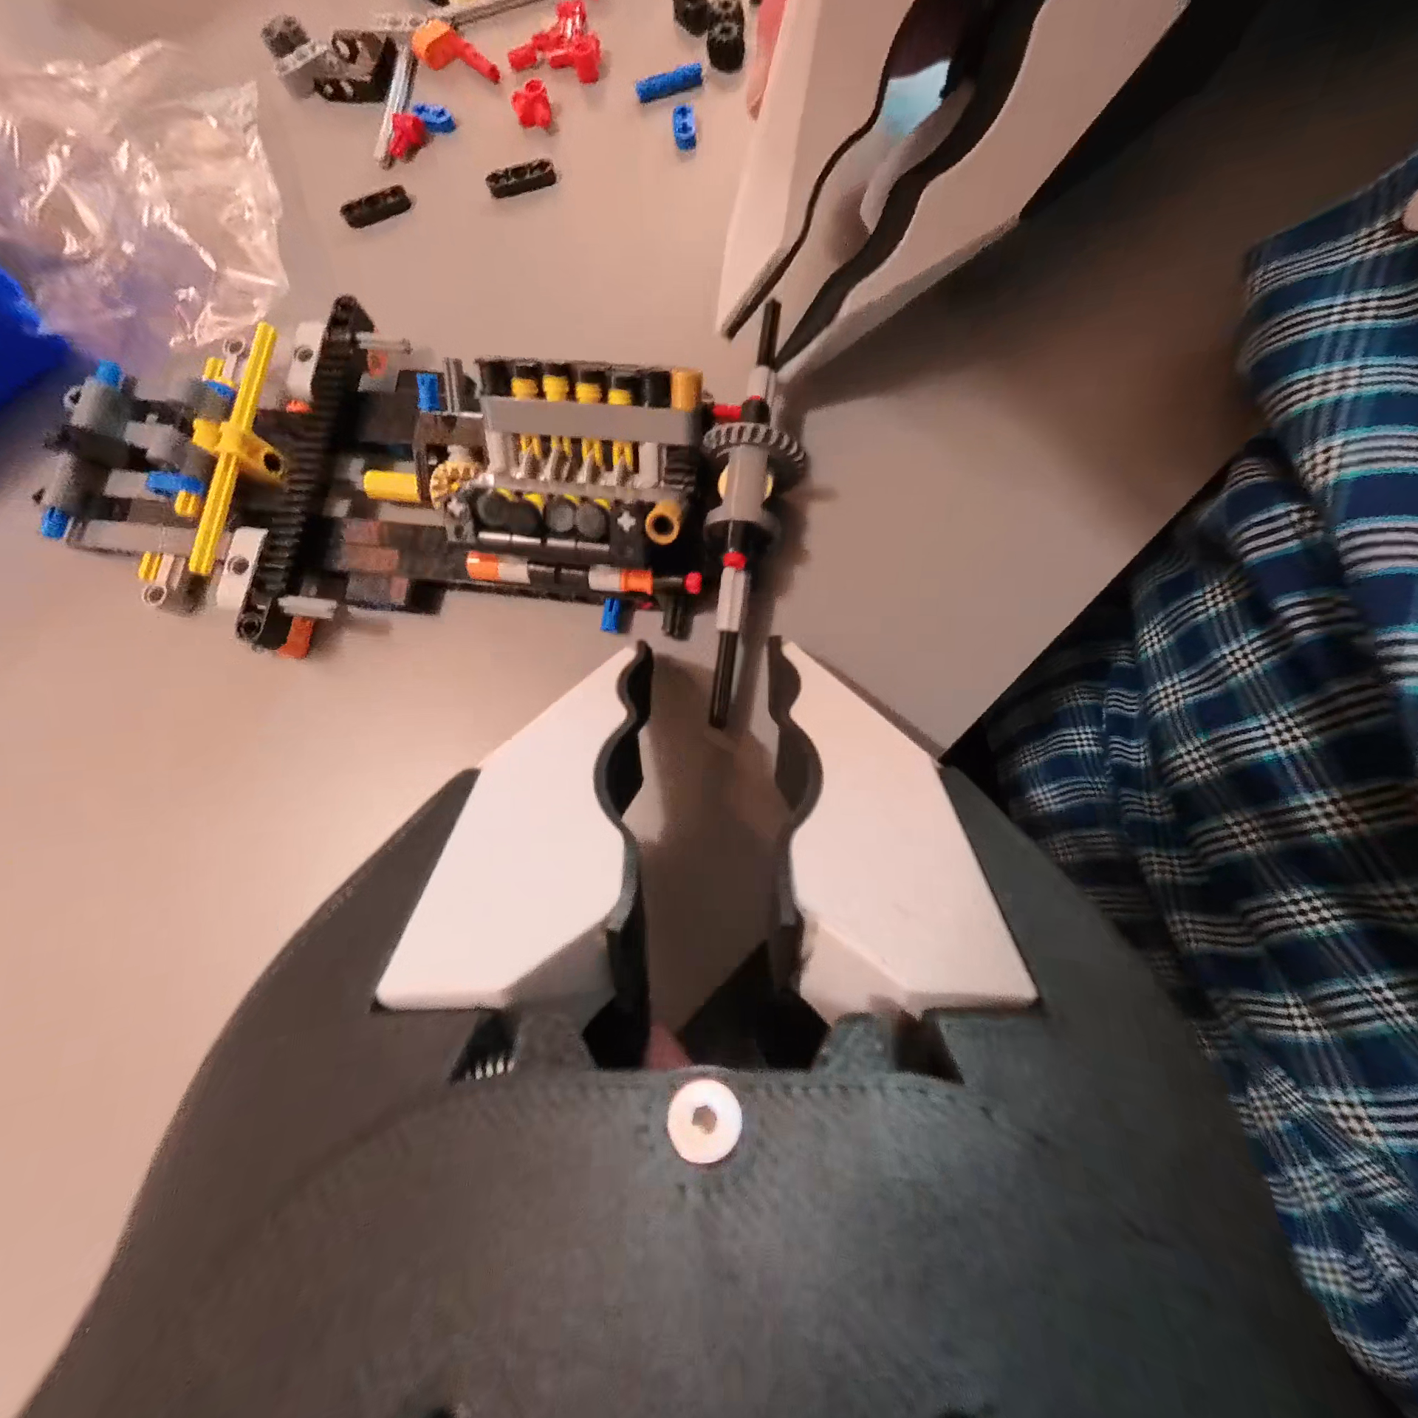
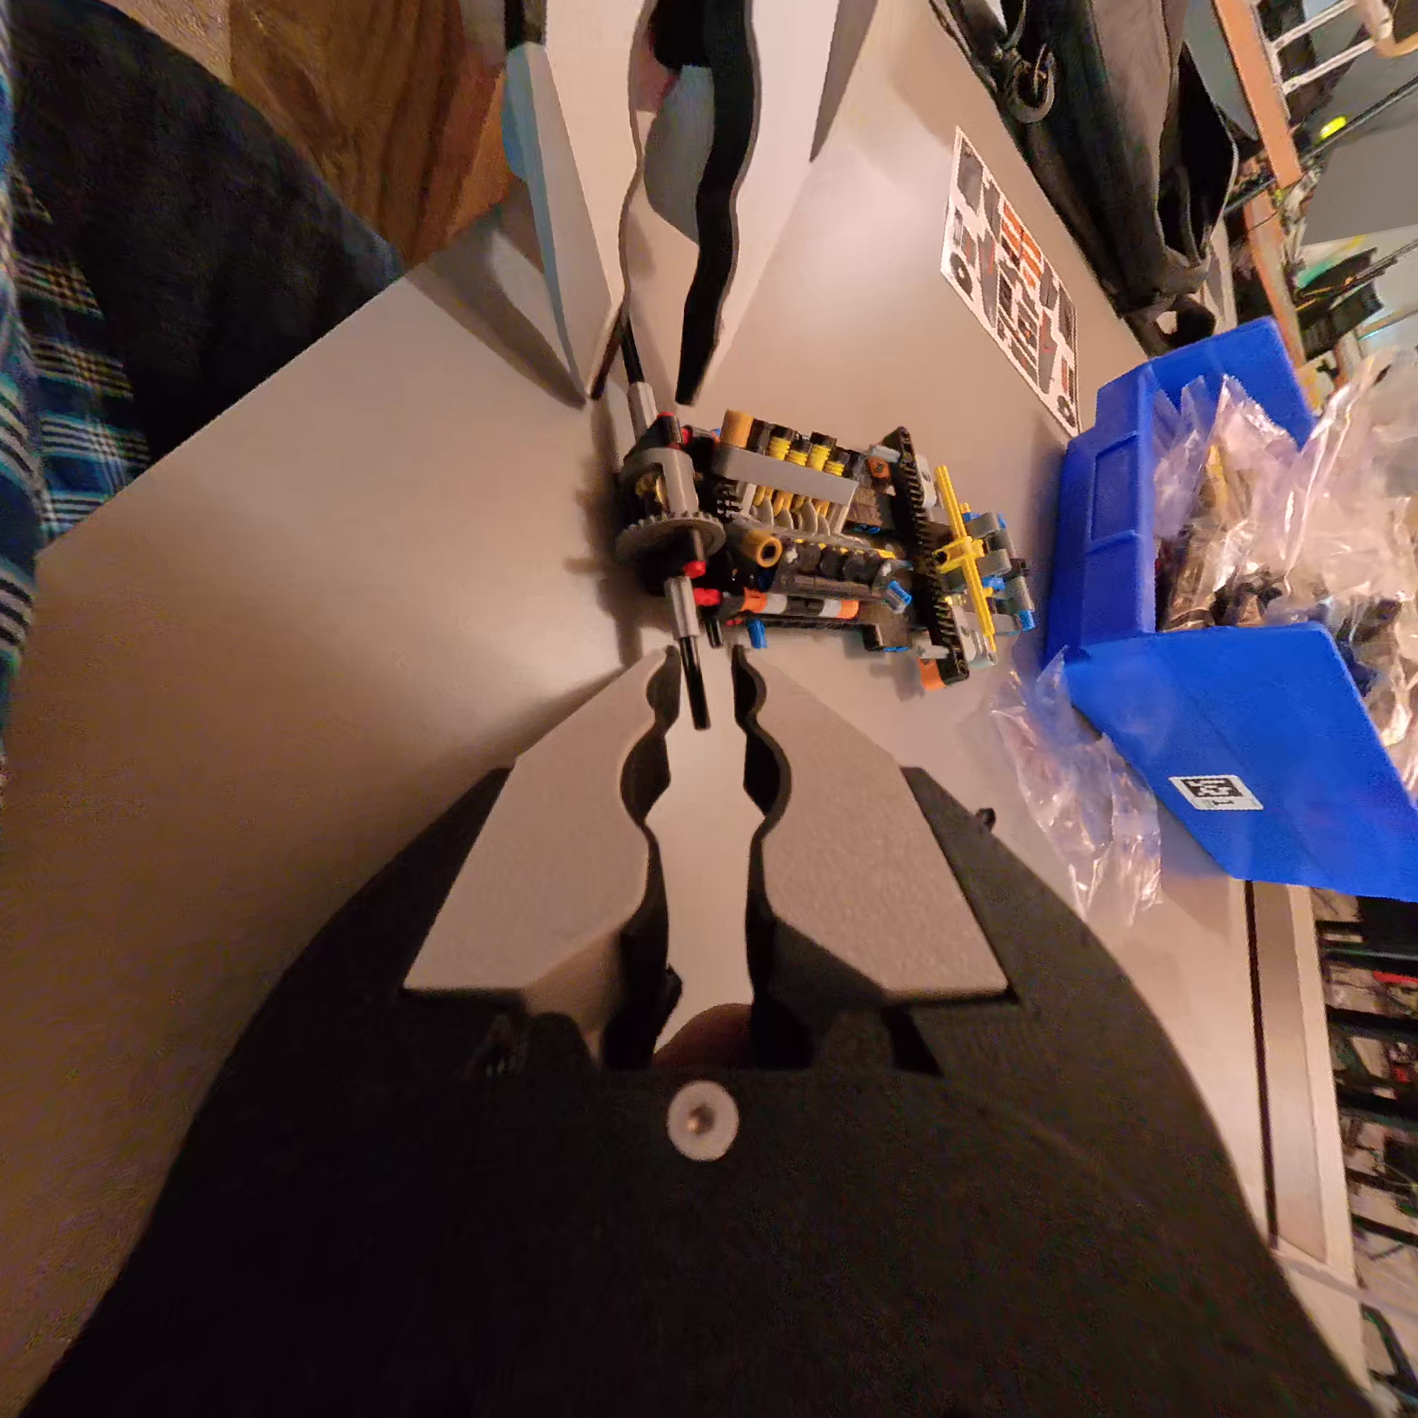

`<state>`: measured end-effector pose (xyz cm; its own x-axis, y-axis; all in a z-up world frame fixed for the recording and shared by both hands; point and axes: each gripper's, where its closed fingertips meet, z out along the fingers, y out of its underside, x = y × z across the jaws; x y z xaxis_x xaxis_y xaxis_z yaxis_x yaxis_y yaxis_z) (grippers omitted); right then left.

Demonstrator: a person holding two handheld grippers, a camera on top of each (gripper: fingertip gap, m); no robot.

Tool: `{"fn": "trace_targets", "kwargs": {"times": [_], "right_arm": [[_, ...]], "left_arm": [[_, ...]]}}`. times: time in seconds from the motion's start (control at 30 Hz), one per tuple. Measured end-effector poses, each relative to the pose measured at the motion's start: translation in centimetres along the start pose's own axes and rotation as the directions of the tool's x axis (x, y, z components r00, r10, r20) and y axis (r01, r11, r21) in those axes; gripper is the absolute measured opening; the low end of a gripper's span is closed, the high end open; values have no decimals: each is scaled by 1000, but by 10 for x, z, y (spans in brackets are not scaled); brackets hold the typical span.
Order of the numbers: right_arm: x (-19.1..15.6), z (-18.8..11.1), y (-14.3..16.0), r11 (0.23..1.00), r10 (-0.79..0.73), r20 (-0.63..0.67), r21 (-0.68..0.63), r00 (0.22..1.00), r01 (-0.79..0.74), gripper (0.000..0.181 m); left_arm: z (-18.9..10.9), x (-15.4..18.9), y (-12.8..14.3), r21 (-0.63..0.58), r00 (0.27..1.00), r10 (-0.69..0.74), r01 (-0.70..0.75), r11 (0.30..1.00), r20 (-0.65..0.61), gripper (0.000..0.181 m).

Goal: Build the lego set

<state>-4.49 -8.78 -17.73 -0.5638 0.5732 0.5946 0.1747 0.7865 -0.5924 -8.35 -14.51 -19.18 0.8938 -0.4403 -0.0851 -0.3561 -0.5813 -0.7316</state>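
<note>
A partly built lego chassis (image 1: 476, 491) with a yellow-piston engine block lies on the beige table (image 1: 230, 806). It also shows in the right wrist view (image 2: 806, 537). A long black axle (image 1: 740, 491) with grey sleeves and a grey gear crosses its near end. My left gripper (image 1: 710, 652) is open, its fingertips either side of one black axle tip without clamping it. My right gripper (image 2: 704, 656) is open around the opposite axle tip (image 2: 694, 690). Each gripper shows at the far axle end in the other's view: the right (image 1: 760, 345), the left (image 2: 637, 395).
Loose red, blue and black lego pieces (image 1: 537, 69) and a clear plastic bag (image 1: 130, 176) lie beyond the model. A blue bin (image 2: 1228, 690) of bagged parts and a sticker sheet (image 2: 1013, 284) sit beside it. A plaid sleeve (image 1: 1266, 690) is at the table edge. Across from one pair of fingers to the other is roughly 8 centimeters.
</note>
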Motion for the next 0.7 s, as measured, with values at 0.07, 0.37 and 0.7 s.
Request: {"fn": "trace_targets", "kwargs": {"times": [0.07,0.37,0.7], "right_arm": [[0,-2,1,999,31,13,11,999,-31,11],[-1,-5,7,998,65,56,19,996,-66,3],[3,-11,7,988,145,111,41,983,-150,17]], "left_arm": [[-1,-1,3,-3,1000,6,-6,1000,11,26],[-3,0,5,22,999,4,-5,1000,33,15],[-7,-16,-29,96,984,83,-99,990,158,70]]}}
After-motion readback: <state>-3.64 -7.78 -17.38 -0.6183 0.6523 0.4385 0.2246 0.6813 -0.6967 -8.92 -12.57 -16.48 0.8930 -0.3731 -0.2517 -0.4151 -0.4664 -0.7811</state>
